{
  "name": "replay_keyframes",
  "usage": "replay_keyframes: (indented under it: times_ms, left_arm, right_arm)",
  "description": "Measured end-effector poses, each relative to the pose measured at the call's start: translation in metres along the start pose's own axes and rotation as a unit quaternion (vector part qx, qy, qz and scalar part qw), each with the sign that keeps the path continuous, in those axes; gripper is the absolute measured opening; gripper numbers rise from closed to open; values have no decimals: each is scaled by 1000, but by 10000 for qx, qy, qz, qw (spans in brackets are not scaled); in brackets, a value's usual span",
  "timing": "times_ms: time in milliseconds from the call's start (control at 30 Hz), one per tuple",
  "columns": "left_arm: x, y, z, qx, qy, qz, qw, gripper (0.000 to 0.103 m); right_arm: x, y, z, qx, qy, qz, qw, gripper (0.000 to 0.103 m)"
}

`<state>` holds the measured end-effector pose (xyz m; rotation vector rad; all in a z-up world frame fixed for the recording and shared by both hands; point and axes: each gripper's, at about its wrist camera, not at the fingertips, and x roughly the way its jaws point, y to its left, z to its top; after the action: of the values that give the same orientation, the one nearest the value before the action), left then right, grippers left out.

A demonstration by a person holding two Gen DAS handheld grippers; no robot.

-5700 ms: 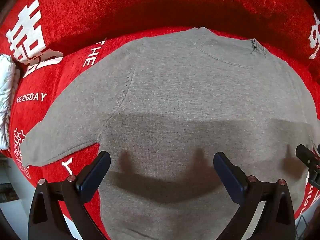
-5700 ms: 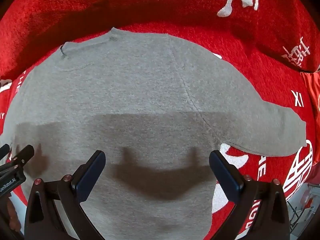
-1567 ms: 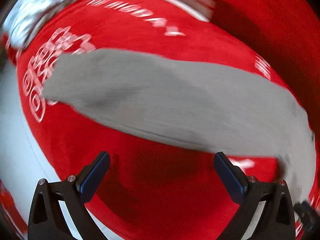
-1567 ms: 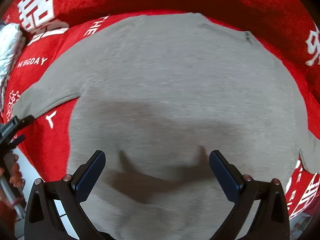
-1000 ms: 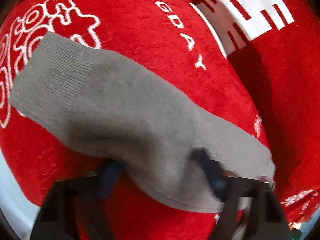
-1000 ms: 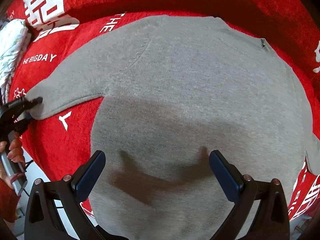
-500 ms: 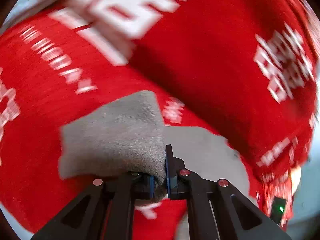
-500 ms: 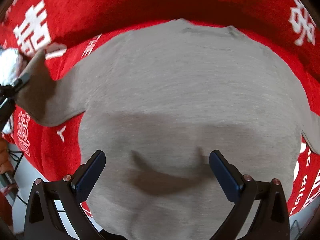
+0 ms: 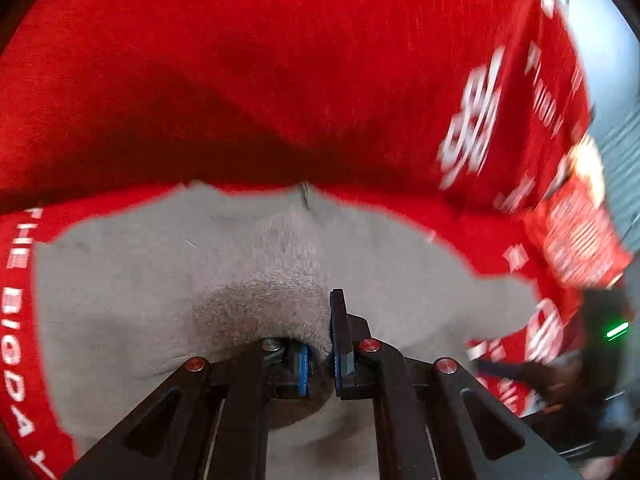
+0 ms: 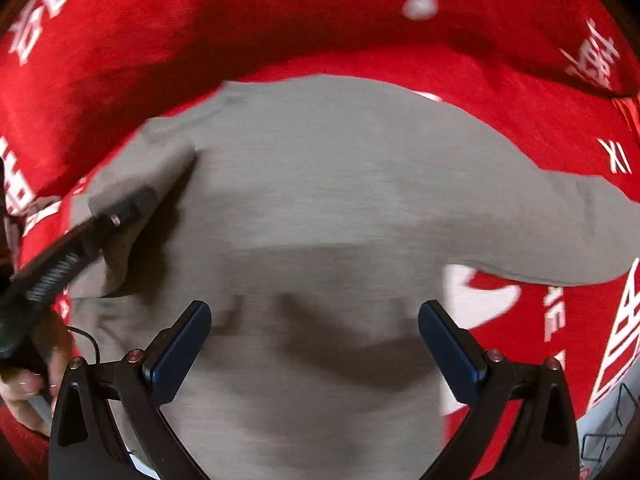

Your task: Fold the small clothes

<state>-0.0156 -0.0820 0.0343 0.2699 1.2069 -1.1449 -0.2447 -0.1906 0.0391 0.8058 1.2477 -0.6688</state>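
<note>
A small grey knit sweater (image 10: 340, 208) lies flat on a red cloth, neck at the far side. My left gripper (image 9: 320, 344) is shut on the sweater's left sleeve cuff (image 9: 264, 304) and holds it over the sweater's body (image 9: 120, 280). In the right wrist view the left gripper (image 10: 124, 208) shows at the left with the sleeve (image 10: 160, 160) folded inward. My right gripper (image 10: 316, 340) is open and empty above the sweater's lower body. The right sleeve (image 10: 560, 224) lies spread out to the right.
The red cloth (image 10: 280, 20) with white lettering covers the surface and rises behind the sweater. The surface edge and a dark device with a green light (image 9: 612, 332) show at the right of the left wrist view. A hand (image 10: 28, 392) holds the left gripper.
My left gripper closed on the left sleeve cuff, lifted it and carried it inward over the sweater's body. My right gripper stayed open above the lower body and shifted right.
</note>
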Motion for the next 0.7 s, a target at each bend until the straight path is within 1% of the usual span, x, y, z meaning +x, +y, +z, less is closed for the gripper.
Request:
replay_keyframes:
  times_ms: [67, 133, 167, 200, 233, 267, 300, 333, 367, 400, 433, 467, 500, 533, 567, 600, 633, 667, 700]
  left_arm:
    - [28, -14, -4, 92, 262, 294, 9992, 10]
    - [49, -16, -12, 134, 518, 636, 9965, 10]
    - [52, -12, -14, 120, 609, 707, 9956, 16]
    - [54, -9, -17, 88, 656, 689, 9954, 19]
    - [51, -9, -17, 80, 588, 657, 9961, 19]
    - [46, -9, -16, 98, 563, 723, 9957, 31]
    - [41, -9, -15, 153, 603, 870, 9943, 48]
    - [34, -5, -16, 168, 630, 989, 9930, 86]
    - [21, -2, -17, 167, 506, 1084, 9927, 91]
    - [4, 1, -17, 183, 318, 1126, 9930, 91]
    - [-10, 6, -16, 182, 238, 1163, 9928, 91]
    - [-25, 13, -16, 146, 157, 1260, 9918, 91]
    - [-41, 24, -14, 69, 43, 1416, 9899, 91]
    - [-54, 36, -14, -13, -42, 1545, 9880, 91]
    - [-69, 55, -15, -172, -127, 1807, 9833, 91]
    - [-77, 76, -13, -315, -142, 2029, 9786, 91]
    - [-83, 93, -13, -462, -113, 2261, 9729, 91]
    - [-85, 113, -15, -625, 0, 2508, 9660, 91]
    - [-83, 136, -19, -840, 191, 2777, 9568, 91]
  right_arm:
    - [6, -17, 0, 100, 76, -47, 9999, 103]
    - [10, -24, -1, 168, 120, -45, 9998, 103]
    - [11, -25, -1, 196, 129, -31, 9997, 103]
    - [9, -30, -2, 198, 112, -16, 9997, 103]
    - [8, -30, -2, 185, 90, -1, 9998, 103]
    - [7, -30, -3, 162, 65, 17, 9998, 103]
    - [4, -23, -2, 85, 9, 55, 9999, 103]
    - [0, -17, -1, -6, -49, 64, 10000, 103]
    - [-4, -10, 0, -132, -120, 68, 9998, 103]
    - [-7, 2, 2, -327, -217, 74, 9992, 103]
    - [-11, 19, 5, -611, -350, 71, 9975, 103]
    - [-13, 38, 7, -937, -463, 54, 9945, 103]
    - [-13, 50, 8, -1126, -512, 33, 9923, 103]
    - [-12, 73, 10, -1489, -595, -47, 9870, 103]
    - [-8, 89, 14, -1743, -642, -131, 9825, 103]
    - [-1, 116, 14, -2210, -696, -307, 9723, 103]
    - [5, 131, 16, -2488, -734, -445, 9648, 103]
    - [12, 145, 16, -2767, -780, -630, 9557, 103]
    - [24, 163, 15, -3127, -827, -909, 9419, 103]
